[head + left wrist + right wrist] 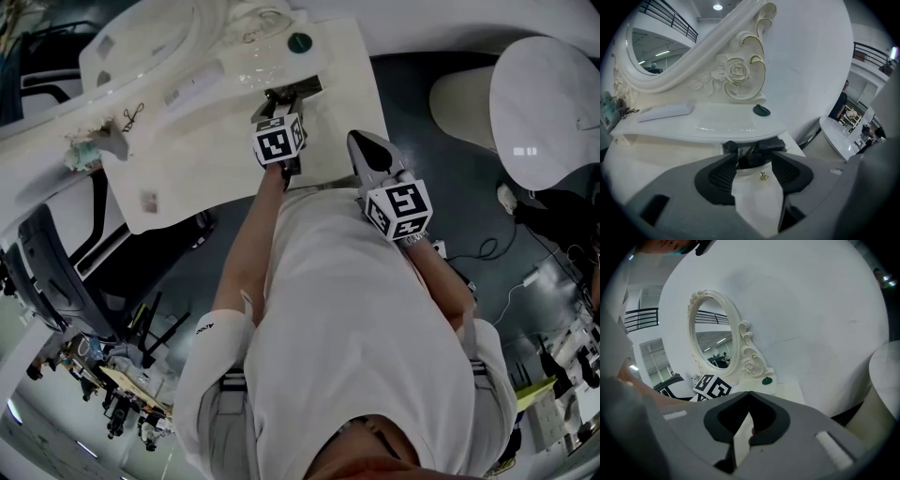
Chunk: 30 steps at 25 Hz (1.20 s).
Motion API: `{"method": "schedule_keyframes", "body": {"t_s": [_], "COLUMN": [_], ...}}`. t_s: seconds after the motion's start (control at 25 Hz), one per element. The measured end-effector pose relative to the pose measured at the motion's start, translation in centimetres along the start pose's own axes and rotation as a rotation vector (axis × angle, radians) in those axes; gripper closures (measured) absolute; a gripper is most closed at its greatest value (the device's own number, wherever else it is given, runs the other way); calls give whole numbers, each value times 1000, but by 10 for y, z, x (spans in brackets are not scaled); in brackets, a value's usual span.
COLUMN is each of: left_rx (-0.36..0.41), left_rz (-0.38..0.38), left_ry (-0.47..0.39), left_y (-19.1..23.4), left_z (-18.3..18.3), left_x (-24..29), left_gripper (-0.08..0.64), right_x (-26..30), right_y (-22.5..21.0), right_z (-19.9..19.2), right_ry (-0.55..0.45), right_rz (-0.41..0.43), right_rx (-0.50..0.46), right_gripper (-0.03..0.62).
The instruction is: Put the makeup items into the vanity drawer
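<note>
**Left jaws released over the open drawer**

My left gripper (753,161) hangs released, its 2 jaws spread either side of the vanity drawer (758,197). The drawer stands open toward the desk's (202,164) back right corner. Dark makeup items (749,158) lie in it, just past my jaw tips. My right gripper (749,397) is clenched on nothing, by the desk's front right corner.

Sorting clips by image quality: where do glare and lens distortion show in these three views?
Head view: heavy fisheye bending, glossy sheen on the vanity top. Left gripper view: light streaks glare on the shelf, the mirror frame bows, corners go black. Right gripper view: dimmer, and the oval mirror leans.
</note>
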<state>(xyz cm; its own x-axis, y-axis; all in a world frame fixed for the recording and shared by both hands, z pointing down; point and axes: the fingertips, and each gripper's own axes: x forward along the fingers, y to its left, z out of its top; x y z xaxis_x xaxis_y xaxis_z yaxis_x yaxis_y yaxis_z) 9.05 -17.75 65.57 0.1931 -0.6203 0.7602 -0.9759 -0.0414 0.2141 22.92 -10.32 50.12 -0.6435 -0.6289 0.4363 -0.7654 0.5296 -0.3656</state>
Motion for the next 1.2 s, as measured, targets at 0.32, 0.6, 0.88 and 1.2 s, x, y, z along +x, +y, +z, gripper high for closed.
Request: {"method": "schedule_keyframes", "body": {"t_s": [0.32, 0.6, 0.88, 1.2], "left_rx": [-1, 14, 11, 19], "left_rz": [-21, -28, -34, -61], "left_ry": [-29, -48, -105, -177], "left_y": [-2, 4, 18, 50], "left_z": [0, -7, -7, -5], "left_x": [-12, -31, -59, -105], "left_gripper": [330, 427, 523, 552], "right_x": [0, 4, 6, 23], "right_y": [8, 27, 53, 101], "right_z": [-1, -3, -4, -5], "right_ry": [-2, -5, -12, -14], "right_rz": [0, 5, 1, 13], "right_rx": [-7, -26, -49, -92], "right_gripper": [584, 584, 584, 584]}}
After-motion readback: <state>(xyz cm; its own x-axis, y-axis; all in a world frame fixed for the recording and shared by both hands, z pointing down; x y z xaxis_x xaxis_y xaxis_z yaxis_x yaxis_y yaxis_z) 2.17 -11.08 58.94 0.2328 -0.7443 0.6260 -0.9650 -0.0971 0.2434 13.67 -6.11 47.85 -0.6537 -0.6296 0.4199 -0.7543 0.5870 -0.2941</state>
